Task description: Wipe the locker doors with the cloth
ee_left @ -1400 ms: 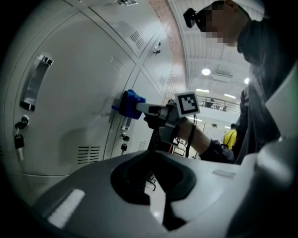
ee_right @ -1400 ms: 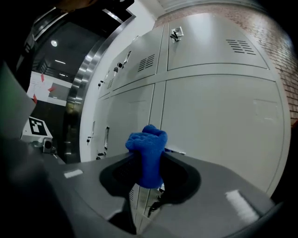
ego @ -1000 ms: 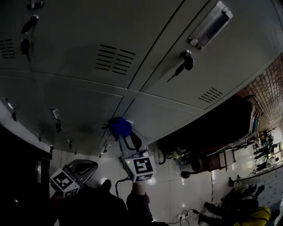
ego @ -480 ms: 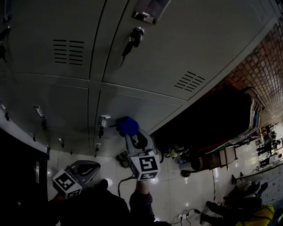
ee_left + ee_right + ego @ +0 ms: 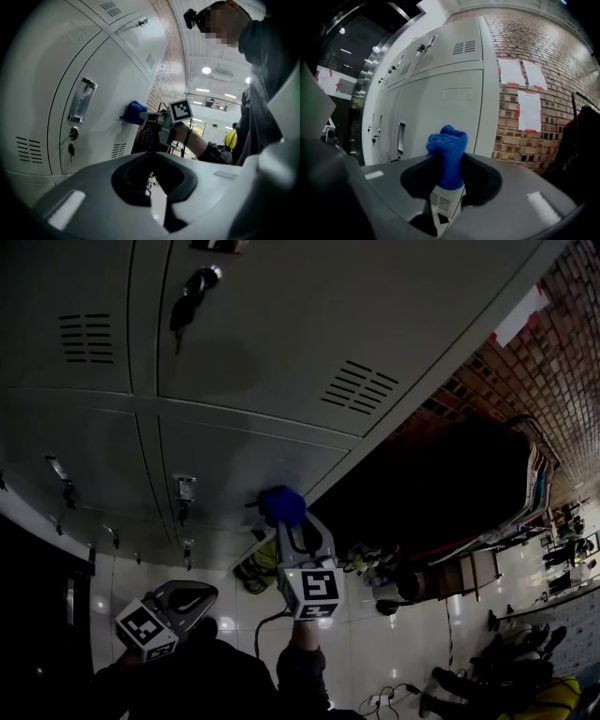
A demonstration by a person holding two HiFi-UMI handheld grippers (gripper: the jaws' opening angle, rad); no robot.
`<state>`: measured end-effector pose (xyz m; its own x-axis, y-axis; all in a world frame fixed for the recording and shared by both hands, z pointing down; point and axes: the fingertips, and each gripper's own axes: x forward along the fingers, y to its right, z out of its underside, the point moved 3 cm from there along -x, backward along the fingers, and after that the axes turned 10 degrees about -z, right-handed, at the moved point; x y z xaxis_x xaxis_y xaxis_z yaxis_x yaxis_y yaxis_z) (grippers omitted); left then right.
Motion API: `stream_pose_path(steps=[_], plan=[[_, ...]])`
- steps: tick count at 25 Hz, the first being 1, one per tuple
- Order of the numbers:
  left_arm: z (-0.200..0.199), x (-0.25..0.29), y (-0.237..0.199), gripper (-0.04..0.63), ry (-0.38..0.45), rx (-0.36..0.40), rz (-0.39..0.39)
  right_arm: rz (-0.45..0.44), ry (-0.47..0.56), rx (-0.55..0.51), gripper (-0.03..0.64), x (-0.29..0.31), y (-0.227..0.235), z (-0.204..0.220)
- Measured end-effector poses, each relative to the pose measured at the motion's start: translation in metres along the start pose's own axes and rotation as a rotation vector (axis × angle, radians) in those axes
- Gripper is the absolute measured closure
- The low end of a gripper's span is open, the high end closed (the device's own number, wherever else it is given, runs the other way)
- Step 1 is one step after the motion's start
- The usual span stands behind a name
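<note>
A bunched blue cloth (image 5: 282,505) (image 5: 449,150) is pinched in my right gripper (image 5: 287,523) (image 5: 449,183), which is shut on it. The cloth presses on a lower grey locker door (image 5: 230,465) (image 5: 440,101), close to the bank's right end. The left gripper view also shows the cloth (image 5: 134,113) against the door, and the right gripper (image 5: 157,117) behind it. My left gripper (image 5: 195,598) (image 5: 152,161) hangs low at the left, away from the lockers. Its jaws are shut and hold nothing.
Keys (image 5: 192,287) hang from the locks and label holders (image 5: 80,99) stick out of the doors. A brick wall (image 5: 553,324) (image 5: 562,70) with taped papers (image 5: 511,71) adjoins the lockers on the right. A dark rack (image 5: 506,493) stands there on the glossy tiled floor (image 5: 375,652).
The right gripper has slid the cloth rightwards across the lower door toward the end of the lockers, and the view has turned with it. The left gripper has hardly moved.
</note>
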<state>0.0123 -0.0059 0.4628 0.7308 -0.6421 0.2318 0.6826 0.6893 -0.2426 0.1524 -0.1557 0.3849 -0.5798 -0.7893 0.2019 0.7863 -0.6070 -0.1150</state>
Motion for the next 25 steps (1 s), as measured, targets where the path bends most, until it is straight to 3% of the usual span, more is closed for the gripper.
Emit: stream_pose_path(steps=[12, 18, 25], plan=[[0.001, 0.001, -0.001, 0.598, -0.007, -0.002, 0.018, 0.158, 0.005, 0.009, 0.499, -0.017, 0.022, 0.006], [0.003, -0.020, -0.015, 0.598, -0.015, -0.001, 0.041, 0.105, 0.015, 0.024, 0.499, -0.005, -0.014, -0.002], [0.003, -0.061, -0.045, 0.598, -0.027, -0.003, 0.049, -0.001, 0.007, -0.023, 0.499, 0.035, -0.094, -0.017]])
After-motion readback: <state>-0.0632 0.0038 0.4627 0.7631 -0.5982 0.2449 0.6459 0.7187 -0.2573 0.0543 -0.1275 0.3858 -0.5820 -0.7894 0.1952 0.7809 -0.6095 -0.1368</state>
